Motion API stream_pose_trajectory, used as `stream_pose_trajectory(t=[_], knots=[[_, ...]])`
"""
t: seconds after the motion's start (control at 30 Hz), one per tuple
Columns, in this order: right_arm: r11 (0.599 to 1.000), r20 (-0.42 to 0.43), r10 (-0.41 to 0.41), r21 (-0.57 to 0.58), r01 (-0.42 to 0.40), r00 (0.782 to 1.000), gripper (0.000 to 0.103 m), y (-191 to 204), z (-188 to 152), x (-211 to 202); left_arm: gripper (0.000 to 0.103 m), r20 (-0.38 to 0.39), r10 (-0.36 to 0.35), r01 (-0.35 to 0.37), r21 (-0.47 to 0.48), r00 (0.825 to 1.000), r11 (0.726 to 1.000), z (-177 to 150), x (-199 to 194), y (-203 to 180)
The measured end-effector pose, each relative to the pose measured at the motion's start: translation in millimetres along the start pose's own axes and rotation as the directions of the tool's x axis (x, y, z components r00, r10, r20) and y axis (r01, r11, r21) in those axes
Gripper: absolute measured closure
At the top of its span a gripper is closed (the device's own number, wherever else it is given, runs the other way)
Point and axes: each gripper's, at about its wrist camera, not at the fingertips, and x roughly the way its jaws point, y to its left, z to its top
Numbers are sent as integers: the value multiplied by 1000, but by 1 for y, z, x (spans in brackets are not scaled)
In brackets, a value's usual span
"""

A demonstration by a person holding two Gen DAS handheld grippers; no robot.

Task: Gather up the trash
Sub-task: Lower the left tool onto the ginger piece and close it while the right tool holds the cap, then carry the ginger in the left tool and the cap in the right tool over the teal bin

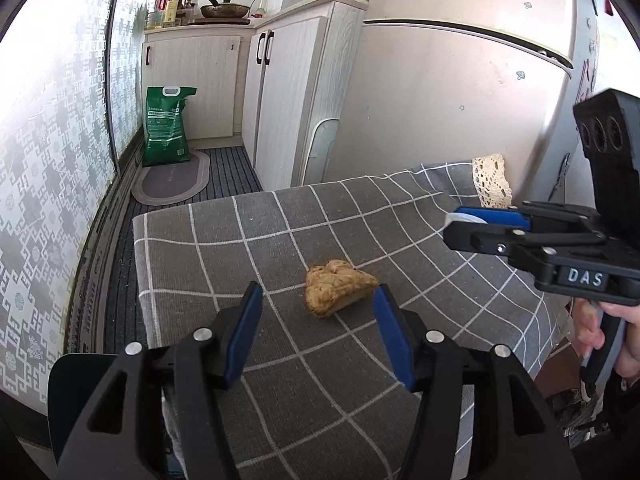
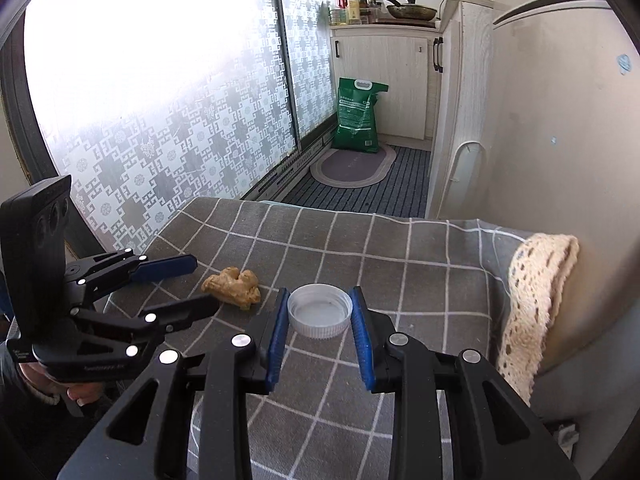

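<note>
A knobbly beige piece of ginger [image 1: 340,292] lies on the grey checked tablecloth [image 1: 280,380]. My left gripper [image 1: 319,289] stands open around it, its blue pads either side and apart from it on the left. In the right wrist view the same ginger [image 2: 232,286] sits just off the left gripper's [image 2: 205,281] tips. My right gripper [image 2: 320,293] is shut on a white plastic bottle cap [image 2: 320,314], open side up. In the left wrist view the right gripper [image 1: 454,226] hovers over the table's right part with a sliver of white cap showing.
A cream lace trim [image 2: 536,300] hangs at the table's right edge beside a white fridge [image 1: 460,100]. Past the table's far edge are white cabinets [image 1: 280,92], a green sack [image 1: 166,124] and an oval mat [image 1: 172,180] on the floor. A patterned glass door [image 2: 180,120] runs along the left.
</note>
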Motion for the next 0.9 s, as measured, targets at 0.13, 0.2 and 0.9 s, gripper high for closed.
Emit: stream_pose_trajectory(t=[0.13, 0.2, 0.9], knots=[[1000, 13, -16, 14, 16, 1000, 73, -5, -10, -13, 34, -13, 59, -59, -1, 998, 998, 5, 9, -11], [1000, 20, -20, 25, 19, 1000, 73, -7, -13, -18, 33, -11, 96, -96, 10, 995, 995, 6, 11, -20], [998, 0, -33, 52, 33, 999, 73, -17, -45, -33, 55, -35, 199, -200, -26, 979, 980, 6, 25, -34]])
